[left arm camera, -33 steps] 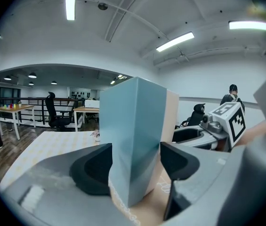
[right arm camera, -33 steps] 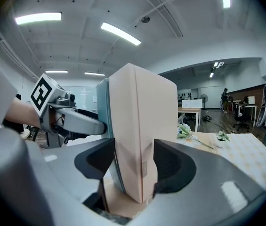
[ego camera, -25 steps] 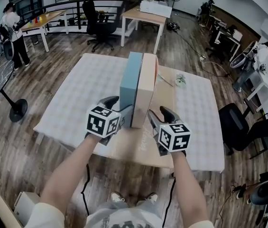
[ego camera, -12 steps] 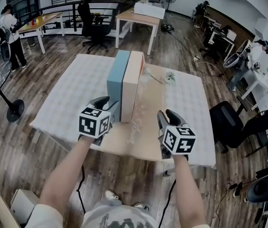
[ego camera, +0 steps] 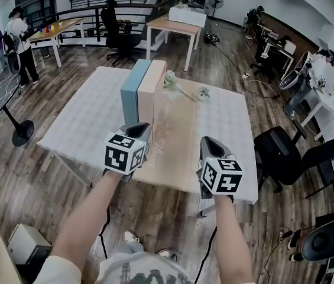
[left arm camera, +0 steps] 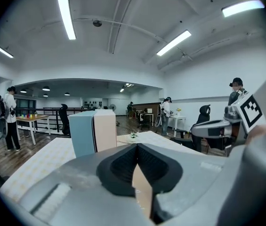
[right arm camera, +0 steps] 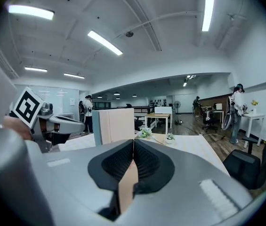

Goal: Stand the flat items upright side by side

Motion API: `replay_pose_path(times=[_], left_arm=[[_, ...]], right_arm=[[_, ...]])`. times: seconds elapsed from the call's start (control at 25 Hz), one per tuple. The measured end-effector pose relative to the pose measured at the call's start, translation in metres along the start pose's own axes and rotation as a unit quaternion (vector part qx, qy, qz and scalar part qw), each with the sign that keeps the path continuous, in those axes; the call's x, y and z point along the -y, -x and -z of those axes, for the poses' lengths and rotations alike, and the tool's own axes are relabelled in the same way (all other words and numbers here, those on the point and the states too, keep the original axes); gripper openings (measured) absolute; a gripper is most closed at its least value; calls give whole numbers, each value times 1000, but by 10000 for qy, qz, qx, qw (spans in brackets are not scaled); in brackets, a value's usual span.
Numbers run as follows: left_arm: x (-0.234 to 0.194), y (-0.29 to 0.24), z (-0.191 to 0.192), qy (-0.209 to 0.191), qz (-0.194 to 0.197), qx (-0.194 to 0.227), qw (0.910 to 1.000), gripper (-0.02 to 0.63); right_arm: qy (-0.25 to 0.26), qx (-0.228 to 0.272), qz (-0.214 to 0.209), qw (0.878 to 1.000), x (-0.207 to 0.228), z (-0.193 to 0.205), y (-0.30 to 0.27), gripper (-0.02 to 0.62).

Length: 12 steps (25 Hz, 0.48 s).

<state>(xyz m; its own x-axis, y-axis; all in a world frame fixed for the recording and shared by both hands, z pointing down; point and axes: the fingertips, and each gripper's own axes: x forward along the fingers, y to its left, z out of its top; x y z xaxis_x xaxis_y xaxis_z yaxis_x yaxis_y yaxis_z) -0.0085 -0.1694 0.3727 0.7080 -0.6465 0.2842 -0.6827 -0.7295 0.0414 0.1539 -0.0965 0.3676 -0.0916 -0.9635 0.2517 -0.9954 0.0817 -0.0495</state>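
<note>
A blue flat box [ego camera: 129, 96] and a beige flat box [ego camera: 149, 90] stand upright side by side, touching, on the far middle of the table [ego camera: 90, 120]. In the left gripper view the blue box [left arm camera: 82, 134] is left of the beige one [left arm camera: 105, 132]. My left gripper [ego camera: 139, 129] is near the table's front edge, short of the boxes. My right gripper [ego camera: 208, 142] is further right, over the tan runner [ego camera: 178, 141]. Both have just been closing, with nothing between the jaws. Each is shut and empty in its own view: left gripper [left arm camera: 137, 147], right gripper [right arm camera: 133, 142].
Two small flower sprigs [ego camera: 169, 78] [ego camera: 203, 92] lie beyond the boxes on the runner. Black office chairs [ego camera: 285, 152] stand right of the table. A round stand base [ego camera: 20, 136] sits on the floor at the left. Desks and people are further back.
Both grippers drew back from the boxes toward the table's near edge and their jaws closed. The two boxes stay upright together.
</note>
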Motion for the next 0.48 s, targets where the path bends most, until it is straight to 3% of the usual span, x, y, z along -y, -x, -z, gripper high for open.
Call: replay_pose_path(times=[0.48], left_arm=[[49,18,8,-86,-182,-5,9998,5]], right_arm=[[177,139,-271,9994,7,4,34,0]])
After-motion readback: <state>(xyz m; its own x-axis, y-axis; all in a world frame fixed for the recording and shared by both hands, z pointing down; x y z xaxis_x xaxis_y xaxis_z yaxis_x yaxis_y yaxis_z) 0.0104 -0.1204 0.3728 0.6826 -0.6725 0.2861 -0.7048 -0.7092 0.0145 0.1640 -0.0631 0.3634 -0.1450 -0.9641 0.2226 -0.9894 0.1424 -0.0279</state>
